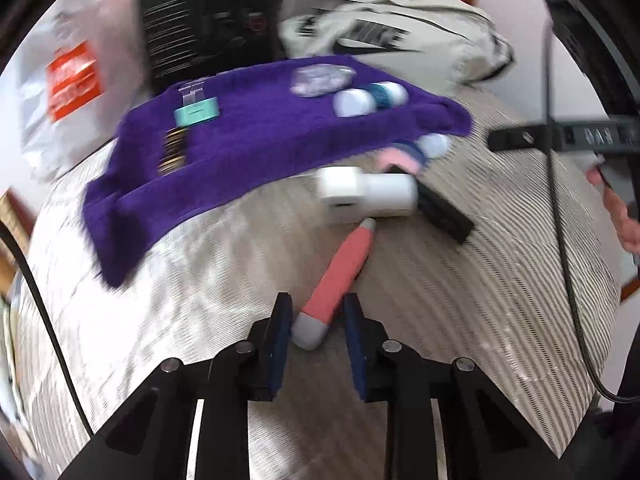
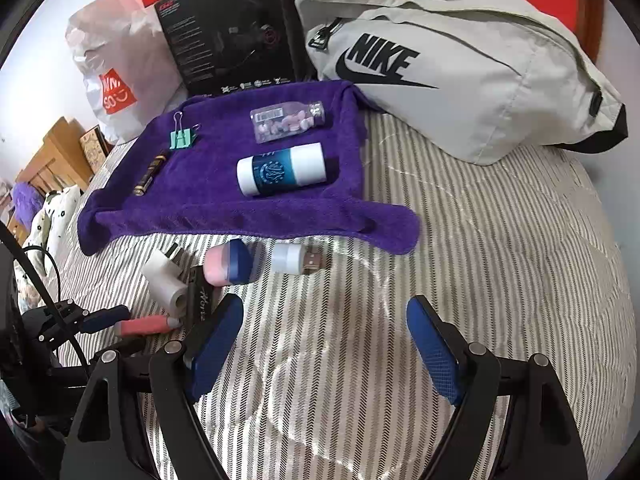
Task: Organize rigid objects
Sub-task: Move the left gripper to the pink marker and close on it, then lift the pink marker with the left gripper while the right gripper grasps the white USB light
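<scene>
The pink cylindrical pen-like tool with a white end cap (image 1: pixel 334 284) is lying on the striped bed cover (image 1: pixel 460 300), bracketed by the narrowly parted jaws of the left hand-held gripper (image 1: pixel 316 308); whether it is being touched cannot be told. The right hand-held gripper (image 2: pixel 325 312) is being held spread wide, holding nothing. Only the sharp right view is showing readable writing: "NIKE" on the grey fabric waist bag (image 2: pixel 460 80), "HECATE" on the black cardboard box (image 2: pixel 228 32).

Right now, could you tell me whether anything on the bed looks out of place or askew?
Nothing is spilled or damaged. Five items remain off the purple towel on the striped cover: white adapter, black bar, pink-and-blue piece, USB plug, and the pink pen lying between the left claw's fingers. The towel's front edge is rumpled.
</scene>
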Tool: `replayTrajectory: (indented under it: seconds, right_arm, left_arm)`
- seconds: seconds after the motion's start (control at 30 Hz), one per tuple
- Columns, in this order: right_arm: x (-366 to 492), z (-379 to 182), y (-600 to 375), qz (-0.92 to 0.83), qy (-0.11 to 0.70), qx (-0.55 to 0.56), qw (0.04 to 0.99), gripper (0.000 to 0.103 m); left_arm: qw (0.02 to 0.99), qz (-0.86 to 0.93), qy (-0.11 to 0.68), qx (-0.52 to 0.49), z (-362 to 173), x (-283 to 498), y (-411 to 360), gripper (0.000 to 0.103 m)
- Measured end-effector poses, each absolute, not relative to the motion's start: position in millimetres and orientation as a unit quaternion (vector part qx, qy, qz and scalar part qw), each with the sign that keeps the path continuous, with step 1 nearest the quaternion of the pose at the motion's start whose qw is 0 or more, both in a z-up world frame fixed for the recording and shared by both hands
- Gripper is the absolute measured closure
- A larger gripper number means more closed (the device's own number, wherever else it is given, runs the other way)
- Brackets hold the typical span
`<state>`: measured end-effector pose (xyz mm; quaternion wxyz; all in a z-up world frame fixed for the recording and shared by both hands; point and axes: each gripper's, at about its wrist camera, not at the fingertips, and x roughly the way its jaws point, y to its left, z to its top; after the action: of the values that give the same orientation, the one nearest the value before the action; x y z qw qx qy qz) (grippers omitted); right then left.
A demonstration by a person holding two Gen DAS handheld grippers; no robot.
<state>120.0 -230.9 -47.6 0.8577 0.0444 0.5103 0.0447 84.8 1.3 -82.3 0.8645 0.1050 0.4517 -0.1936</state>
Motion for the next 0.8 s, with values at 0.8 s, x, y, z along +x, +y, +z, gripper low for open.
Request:
replayTrajectory:
  seconds: [0.8]
  right_arm:
    - [124.4, -64.1, -235.6, 0.049, 0.525, 0.043, 0.849, 0.020]
  left_arm:
    - [0.879, -0.158, 0.443, 0.078, -87.6, 112.0, 9.5, 0.081]
